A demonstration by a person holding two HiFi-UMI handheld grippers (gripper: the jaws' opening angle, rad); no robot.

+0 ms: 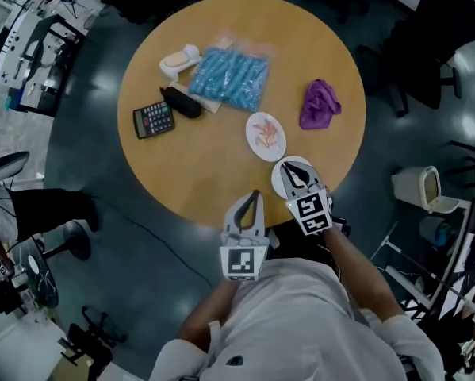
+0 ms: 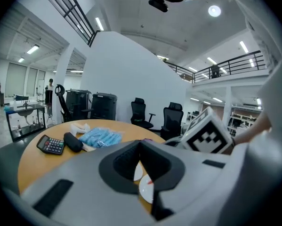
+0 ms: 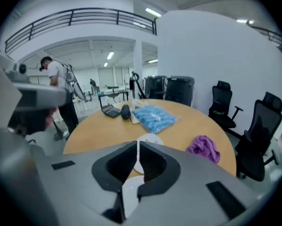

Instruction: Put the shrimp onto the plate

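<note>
The left tool (image 1: 253,195) has its jaws pressed together with nothing between them, and its tips hang over the near edge of the round wooden surface (image 1: 197,173). The right tool (image 1: 289,167) is just beside it, its jaws also closed and empty. It hovers above a bare white plate (image 1: 276,182) at the near rim.

Just beyond that plate is a second white plate (image 1: 250,133), and the pale pink shrimp (image 1: 266,132) lies on it. To its right sits a crumpled purple cloth (image 1: 319,104).

Farther back and to the left are a clear bag of blue items (image 1: 231,78), a black pouch (image 1: 181,101) and a calculator (image 1: 153,120). A small white object (image 1: 180,60) lies at the far edge.
</note>
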